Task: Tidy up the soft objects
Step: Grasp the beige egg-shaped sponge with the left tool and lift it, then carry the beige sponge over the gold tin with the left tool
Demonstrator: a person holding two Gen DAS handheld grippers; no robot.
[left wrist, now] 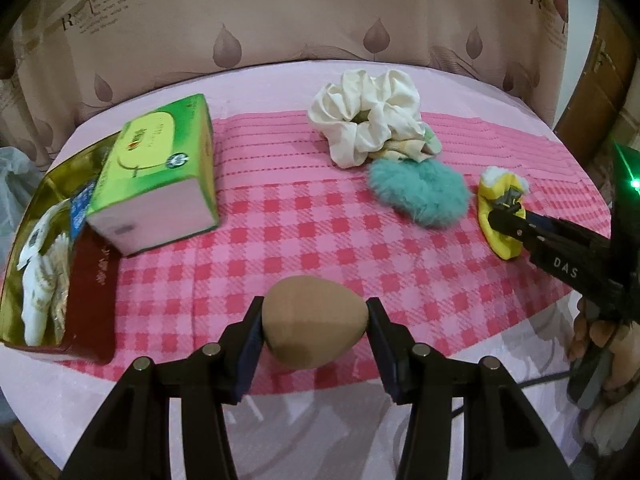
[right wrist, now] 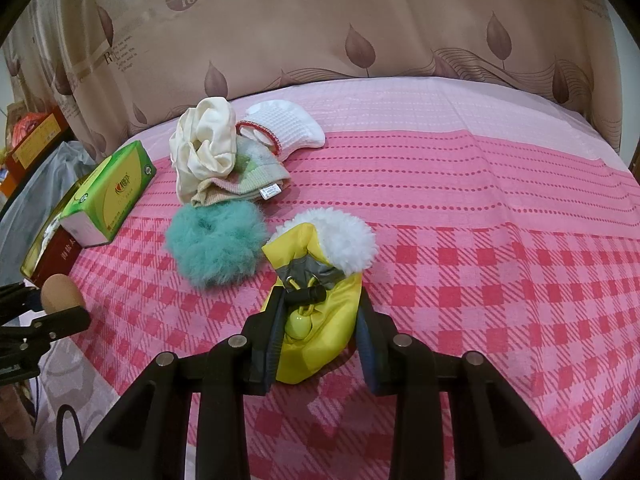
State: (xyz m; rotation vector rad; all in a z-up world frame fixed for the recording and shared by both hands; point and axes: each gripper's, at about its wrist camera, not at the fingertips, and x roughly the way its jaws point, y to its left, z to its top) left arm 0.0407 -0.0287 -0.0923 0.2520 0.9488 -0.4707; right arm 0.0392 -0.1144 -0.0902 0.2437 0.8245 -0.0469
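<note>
My left gripper point(left wrist: 315, 320) is shut on a tan egg-shaped sponge point(left wrist: 314, 320) near the table's front edge; the sponge also shows in the right wrist view point(right wrist: 62, 292). My right gripper point(right wrist: 318, 320) is shut on a yellow bootie with white fleece trim point(right wrist: 320, 280), seen from the left wrist view at the right point(left wrist: 500, 220). A teal fluffy scrunchie point(right wrist: 216, 246) lies just left of the bootie. Behind it lie a cream scrunchie point(right wrist: 206, 148), a pastel knitted piece point(right wrist: 248, 178) and a white sock point(right wrist: 288, 126).
A green tissue box point(left wrist: 160, 172) leans on a gold and red tin point(left wrist: 86, 292) holding white items at the left. A pink checked cloth point(right wrist: 480, 240) covers the table. A brown curtain point(right wrist: 360, 20) hangs behind. The right half of the cloth holds nothing.
</note>
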